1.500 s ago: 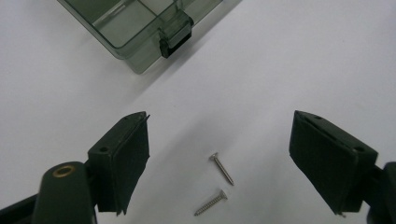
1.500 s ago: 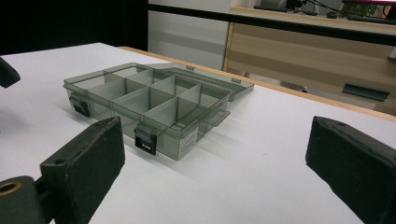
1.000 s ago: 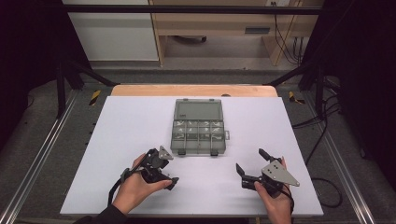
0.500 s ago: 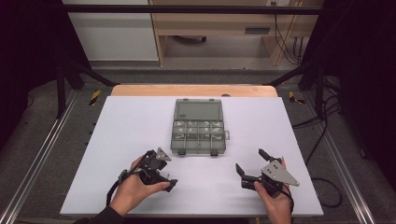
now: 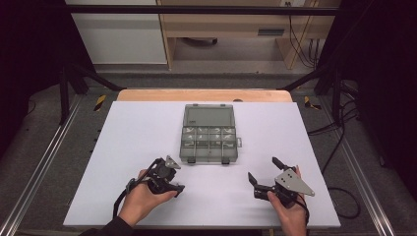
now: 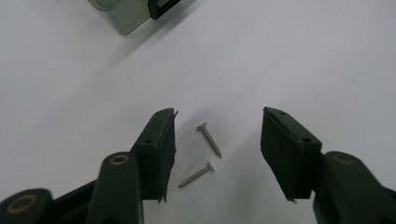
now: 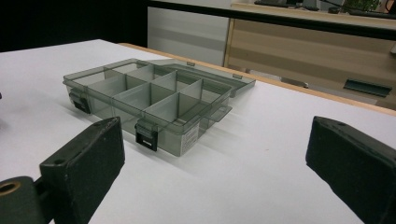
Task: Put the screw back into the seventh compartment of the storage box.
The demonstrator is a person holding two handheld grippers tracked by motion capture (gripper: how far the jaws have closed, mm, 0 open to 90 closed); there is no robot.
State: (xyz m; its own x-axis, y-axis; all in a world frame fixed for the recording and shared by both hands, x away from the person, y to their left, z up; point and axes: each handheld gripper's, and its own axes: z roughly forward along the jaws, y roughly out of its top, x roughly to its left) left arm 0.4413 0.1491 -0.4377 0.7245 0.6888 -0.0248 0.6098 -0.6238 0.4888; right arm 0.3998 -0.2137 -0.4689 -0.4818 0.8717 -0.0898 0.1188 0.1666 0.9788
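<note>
High view. The compartment box (image 5: 210,133) lies open at the centre of the white table (image 5: 133,132), lid folded back toward 12 o'clock, small parts in several of its cells. The left gripper (image 5: 173,184) is held low at about 7 o'clock from the box, near its front left corner. The right gripper (image 5: 263,173) is at about 5 o'clock from the box, jaws apart, holding nothing.

Left gripper view. The jaws stand wide apart, tips close to the table surface. Two screws lie loose on the table between them: the upper screw (image 6: 209,139) points from 11 toward 5 o'clock; the lower screw (image 6: 196,174) lies at 7 o'clock from it, apart from it. Neither screw touches a jaw. A corner of the box (image 6: 122,16) appears at 11 o'clock.

Right gripper view. The jaws are apart and empty. The box (image 7: 154,100) sits ahead at 11 o'clock, latches (image 7: 146,136) facing the gripper.

Step in hand, as judged: pick-up of one screw by the left gripper, probably for sorting into a box cell. The next move calls for centring one screw alone between the jaws, lowering to table contact and closing across the shank. Risk: catching both screws, or the thin screw slipping flat.
</note>
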